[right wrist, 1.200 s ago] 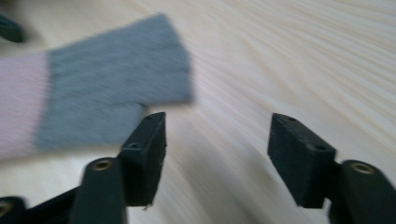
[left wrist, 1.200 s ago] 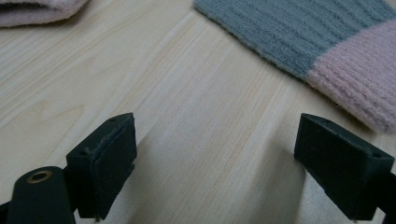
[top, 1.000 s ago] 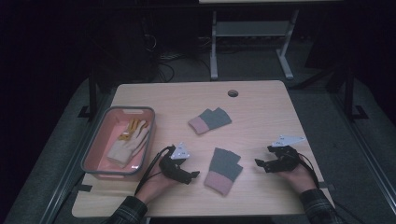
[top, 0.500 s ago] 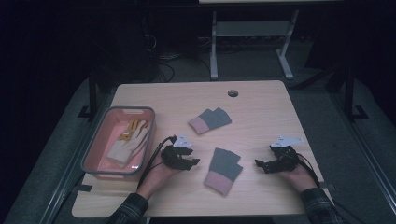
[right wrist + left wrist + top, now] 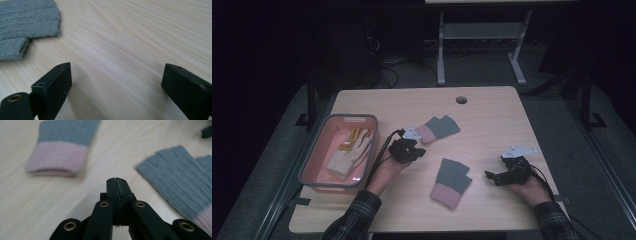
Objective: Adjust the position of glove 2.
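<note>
The left gripper [image 5: 412, 148] is sitting near the table's [image 5: 492, 120] middle with its jaws pressed tight together and nothing caught between them; they have just been closing on empty air. The far glove [image 5: 438, 128], grey with a pink cuff, is lying just beside that gripper at about two o'clock, cuff end nearest the jaw tips, its long axis running out toward two o'clock as well. In the left gripper view that glove [image 5: 60, 147] is waiting at eleven o'clock, apart from the tips. The near glove [image 5: 452, 182] is lying at five o'clock from the left gripper, cuff toward the person, fingers pointing to twelve. The right gripper [image 5: 492, 176] is hovering with jaws spread wide and empty, the near glove at nine o'clock from it. So I'm judging the left hand nearer the far glove. The pink basket [image 5: 312, 160] is waiting at nine o'clock.
</note>
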A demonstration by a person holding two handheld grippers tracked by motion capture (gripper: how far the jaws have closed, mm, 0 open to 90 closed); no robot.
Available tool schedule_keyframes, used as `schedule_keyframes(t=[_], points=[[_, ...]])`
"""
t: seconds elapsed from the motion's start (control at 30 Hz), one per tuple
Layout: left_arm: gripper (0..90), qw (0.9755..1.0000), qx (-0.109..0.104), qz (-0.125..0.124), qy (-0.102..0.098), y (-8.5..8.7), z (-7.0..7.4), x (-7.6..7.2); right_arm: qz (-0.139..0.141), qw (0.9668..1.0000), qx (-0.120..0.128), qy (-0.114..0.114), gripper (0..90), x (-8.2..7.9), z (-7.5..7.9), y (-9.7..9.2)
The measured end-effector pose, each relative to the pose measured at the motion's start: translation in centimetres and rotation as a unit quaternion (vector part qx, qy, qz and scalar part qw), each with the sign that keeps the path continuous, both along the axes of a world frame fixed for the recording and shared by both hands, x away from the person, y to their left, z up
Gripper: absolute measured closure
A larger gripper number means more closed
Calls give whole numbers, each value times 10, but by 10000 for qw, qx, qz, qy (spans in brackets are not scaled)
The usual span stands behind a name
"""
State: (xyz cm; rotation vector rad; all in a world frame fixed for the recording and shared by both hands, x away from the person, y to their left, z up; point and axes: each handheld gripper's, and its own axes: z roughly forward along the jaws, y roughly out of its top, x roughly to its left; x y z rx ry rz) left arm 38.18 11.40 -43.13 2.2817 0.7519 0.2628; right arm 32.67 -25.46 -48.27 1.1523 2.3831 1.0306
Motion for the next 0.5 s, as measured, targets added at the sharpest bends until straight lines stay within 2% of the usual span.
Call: schedule_keyframes(t=[0.03, 0.33, 0.4, 0.43, 0.47, 0.5], points=[[896, 10000, 0, 0, 0, 0, 0, 0, 0, 10000, 0, 0, 90, 0, 0, 0], [896, 9993, 100, 277, -226, -19, 3, 44, -5, 10000, 4, -2, 91, 0, 0, 0], [896, 9992, 118, 306, -226, -20, 4, 49, -6, 10000, 7, -5, 91, 0, 0, 0], [896, 9988, 65, 421, -235, -21, 4, 58, -6, 10000, 9, -9, 91, 0, 0, 0], [896, 9988, 65, 421, -235, -21, 4, 58, -6, 10000, 9, -9, 91, 0, 0, 0], [896, 9987, -18, 489, -137, -21, 3, 67, -9, 10000, 11, -12, 91, 0, 0, 0]])
